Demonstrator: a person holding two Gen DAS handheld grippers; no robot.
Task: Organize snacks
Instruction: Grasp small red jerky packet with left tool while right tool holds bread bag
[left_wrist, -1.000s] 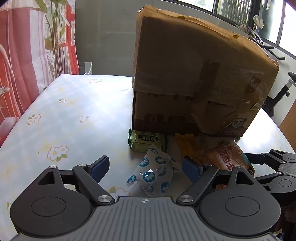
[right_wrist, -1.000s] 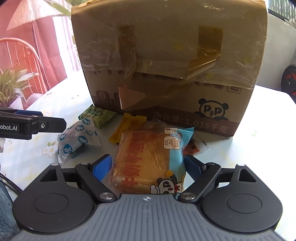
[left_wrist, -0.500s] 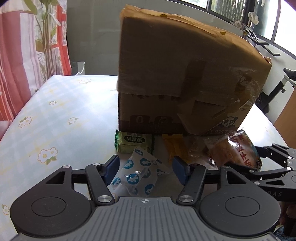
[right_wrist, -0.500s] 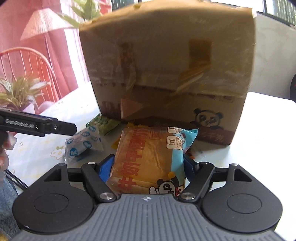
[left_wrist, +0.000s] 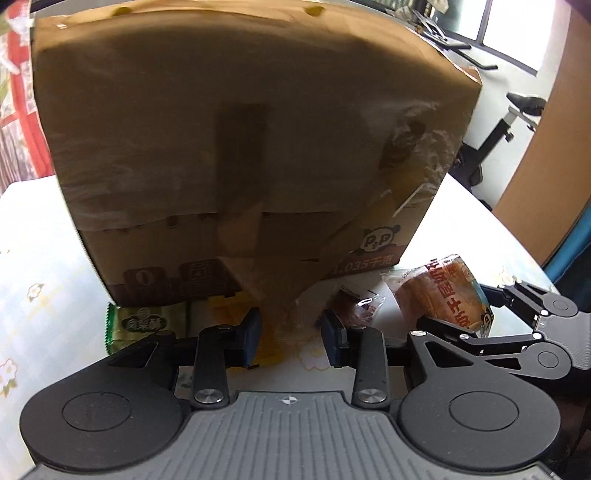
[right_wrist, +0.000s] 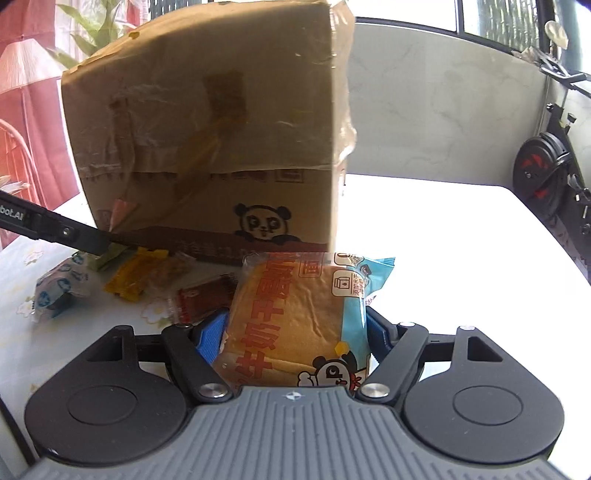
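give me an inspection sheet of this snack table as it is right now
surface: table under a flowered cloth
job's things: cardboard box upright; green packet, yellow packet, brown packet and blue-dotted packet lie at its foot; bread packet held
clutter: nothing seen
grippers: left gripper shut, nothing seen between its pads; right gripper shut on the bread packet
cables: nothing seen
surroundings: exercise bike, red curtain, plant

Past my view, an exercise bike (right_wrist: 550, 177) stands at three o'clock, and a leafy plant (right_wrist: 96, 33) and red curtain (left_wrist: 14, 107) at ten.
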